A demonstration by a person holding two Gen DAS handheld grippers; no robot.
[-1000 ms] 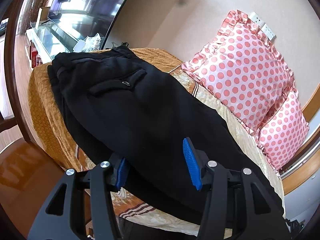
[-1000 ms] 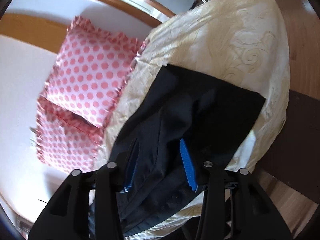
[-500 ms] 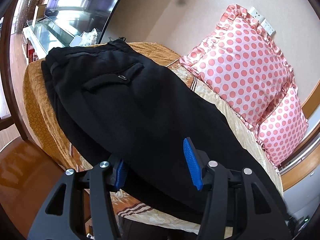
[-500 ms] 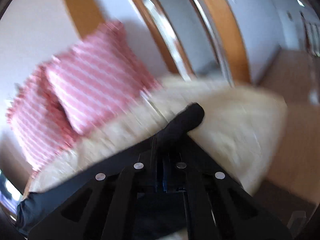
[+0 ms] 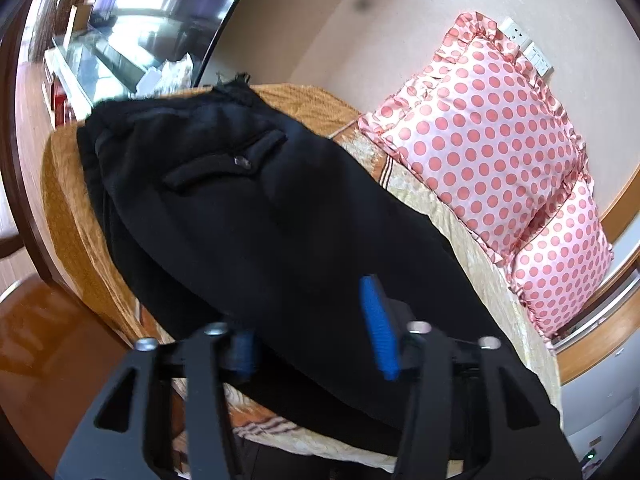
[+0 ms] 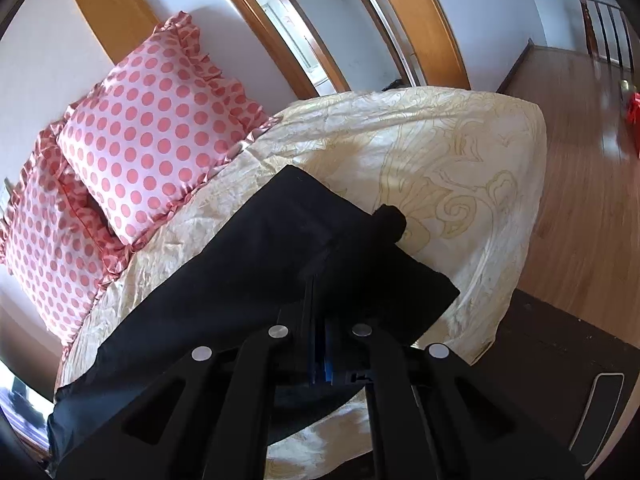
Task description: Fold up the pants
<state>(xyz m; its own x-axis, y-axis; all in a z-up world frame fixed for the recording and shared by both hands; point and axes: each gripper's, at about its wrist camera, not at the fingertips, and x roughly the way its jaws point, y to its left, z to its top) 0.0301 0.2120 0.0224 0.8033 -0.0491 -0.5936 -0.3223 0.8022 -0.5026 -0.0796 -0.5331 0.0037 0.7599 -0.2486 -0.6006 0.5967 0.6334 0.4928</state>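
Note:
Black pants (image 5: 256, 216) lie lengthwise on a bed with a cream and gold cover, waistband and back pocket at the far end. My left gripper (image 5: 312, 344) is open low over the pants' near side, its blue pads astride the fabric edge. In the right wrist view the pants' leg end (image 6: 280, 264) lies on the cover. My right gripper (image 6: 320, 344) is shut on the pants' leg fabric and pulls up a small bunch of it.
Two pink polka-dot pillows (image 5: 496, 152) lean against the wall by the bed; they also show in the right wrist view (image 6: 136, 136). The bed cover (image 6: 440, 160) ends at a wooden floor (image 6: 580, 140). A dark cabinet (image 6: 560, 360) stands beside the bed.
My right gripper has closed on the leg fabric and lifted it a little. My left gripper stays open and has shifted slightly along the pants.

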